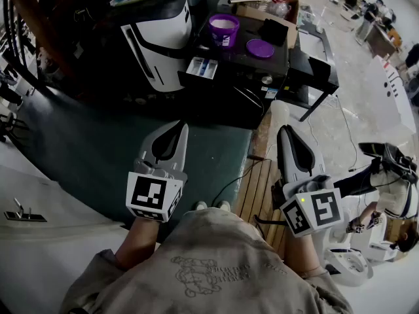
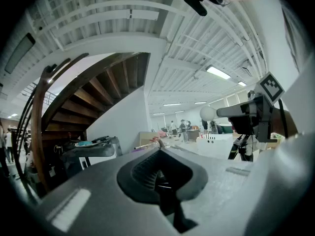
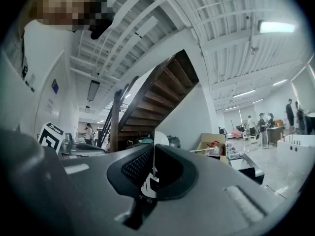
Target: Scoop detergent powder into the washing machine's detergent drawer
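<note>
My left gripper (image 1: 177, 129): jaws together, empty | my right gripper (image 1: 285, 135): jaws together, empty | side by side, both pointing forward

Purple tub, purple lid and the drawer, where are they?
Tub (image 1: 224, 38): head view, on its purple side wall.
Lid (image 1: 260, 48): head view, middle of its flat top.
Drawer (image 1: 198, 75): head view, on its white front edge.

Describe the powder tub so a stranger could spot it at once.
Start at the big white and black machine at the head view's top. On the black surface to its right stands a purple tub holding white powder. Unlike the flat purple lid beside it, it is tall and open.
</note>
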Tool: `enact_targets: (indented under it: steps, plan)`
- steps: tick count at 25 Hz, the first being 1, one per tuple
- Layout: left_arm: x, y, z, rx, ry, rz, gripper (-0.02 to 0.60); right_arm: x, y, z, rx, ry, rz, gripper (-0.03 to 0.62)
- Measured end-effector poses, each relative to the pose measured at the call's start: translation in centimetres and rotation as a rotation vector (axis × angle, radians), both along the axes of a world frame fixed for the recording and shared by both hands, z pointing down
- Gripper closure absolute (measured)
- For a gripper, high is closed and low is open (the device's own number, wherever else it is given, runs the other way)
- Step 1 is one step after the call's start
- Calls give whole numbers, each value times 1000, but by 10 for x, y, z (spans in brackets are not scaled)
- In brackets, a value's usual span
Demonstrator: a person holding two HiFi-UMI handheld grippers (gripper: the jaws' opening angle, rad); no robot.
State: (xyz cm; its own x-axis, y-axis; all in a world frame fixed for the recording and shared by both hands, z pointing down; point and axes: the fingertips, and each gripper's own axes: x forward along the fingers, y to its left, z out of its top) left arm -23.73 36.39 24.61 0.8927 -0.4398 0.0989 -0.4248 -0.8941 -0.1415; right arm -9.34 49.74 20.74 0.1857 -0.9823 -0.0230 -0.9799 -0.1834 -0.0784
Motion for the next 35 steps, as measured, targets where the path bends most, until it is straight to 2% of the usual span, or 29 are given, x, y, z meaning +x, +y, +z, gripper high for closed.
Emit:
enact_targets:
  steps: [15, 20, 25, 35]
  plan:
    - [23, 21, 5, 0, -26, 11, 581, 20, 22, 11, -7, -6, -27, 559]
    - [22, 24, 9, 3, -22, -16, 581, 24, 27, 13, -5, -7, -44, 559]
    - [34, 30, 6, 35, -34, 5, 581, 25, 28, 11, 5, 1, -66, 559]
    - [59, 12, 9, 55, -33, 28, 581, 50, 12, 27, -18, -18, -55, 559]
